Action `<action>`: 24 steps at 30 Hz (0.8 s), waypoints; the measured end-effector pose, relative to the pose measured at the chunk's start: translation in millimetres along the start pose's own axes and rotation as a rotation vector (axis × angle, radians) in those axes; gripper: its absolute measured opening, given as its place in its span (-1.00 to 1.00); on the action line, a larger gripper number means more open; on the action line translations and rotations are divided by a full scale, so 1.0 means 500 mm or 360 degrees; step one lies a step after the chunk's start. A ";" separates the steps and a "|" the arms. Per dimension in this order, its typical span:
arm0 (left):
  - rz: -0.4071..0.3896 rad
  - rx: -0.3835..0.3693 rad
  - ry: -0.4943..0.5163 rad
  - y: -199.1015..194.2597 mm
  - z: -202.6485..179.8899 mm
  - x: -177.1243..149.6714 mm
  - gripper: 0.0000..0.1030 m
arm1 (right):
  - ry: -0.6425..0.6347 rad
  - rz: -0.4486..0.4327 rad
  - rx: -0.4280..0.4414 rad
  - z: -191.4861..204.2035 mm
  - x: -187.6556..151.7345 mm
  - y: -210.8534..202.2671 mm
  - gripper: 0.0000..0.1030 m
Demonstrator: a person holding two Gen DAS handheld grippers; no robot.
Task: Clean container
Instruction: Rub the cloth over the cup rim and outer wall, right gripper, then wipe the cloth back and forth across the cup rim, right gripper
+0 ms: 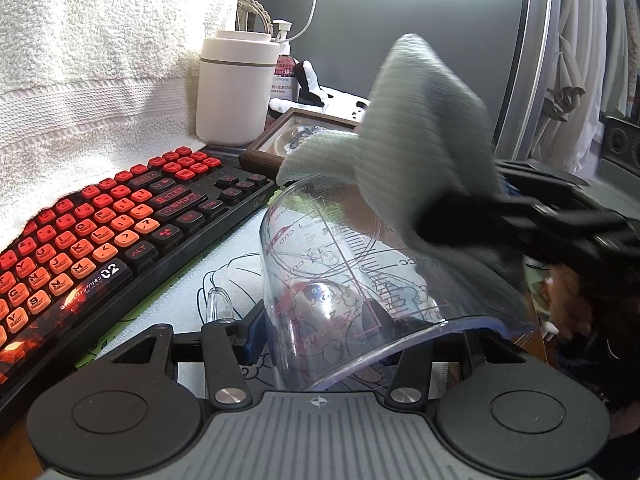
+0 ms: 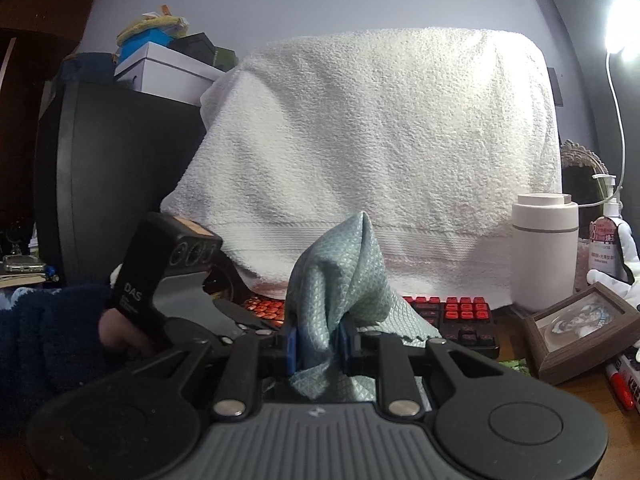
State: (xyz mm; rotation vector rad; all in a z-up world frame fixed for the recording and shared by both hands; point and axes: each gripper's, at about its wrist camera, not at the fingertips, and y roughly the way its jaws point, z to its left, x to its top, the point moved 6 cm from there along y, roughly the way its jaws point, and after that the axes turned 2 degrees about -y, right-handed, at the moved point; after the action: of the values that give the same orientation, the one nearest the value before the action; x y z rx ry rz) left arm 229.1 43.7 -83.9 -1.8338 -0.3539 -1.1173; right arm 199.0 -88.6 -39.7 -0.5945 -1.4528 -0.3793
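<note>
Red and black keys of a backlit mechanical keyboard [image 1: 100, 232] run along the left, under a draped white terry towel [image 1: 92, 64]. To its right, the left gripper [image 1: 352, 328] clamps its jaws on the wall of a clear plastic measuring cup [image 1: 340, 280] with printed scales, tilted over the pale desk mat [image 1: 192, 280]. Further right, the right gripper [image 2: 316, 346], nearly closed, pinches a pale green woven cleaning cloth [image 1: 420, 144] that hangs at the cup's far end.
</note>
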 end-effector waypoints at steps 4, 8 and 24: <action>0.0000 0.0000 0.0000 0.000 0.000 0.000 -0.04 | 0.0041 0.0004 -0.0084 -0.038 -0.001 0.011 -0.63; 0.0000 0.0001 0.0001 -0.001 0.000 0.000 -0.04 | 0.0084 0.0013 -0.0127 -0.053 -0.003 0.014 -0.63; 0.0000 0.0000 -0.0003 -0.001 0.000 0.000 -0.04 | -0.0084 0.0017 0.0078 0.050 0.004 -0.003 -0.63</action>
State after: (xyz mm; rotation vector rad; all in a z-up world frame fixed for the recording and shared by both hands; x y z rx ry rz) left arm 228.9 44.1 -83.8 -1.8351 -0.3546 -1.1157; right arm 178.2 -74.9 -37.2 -0.5762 -1.5049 -0.3206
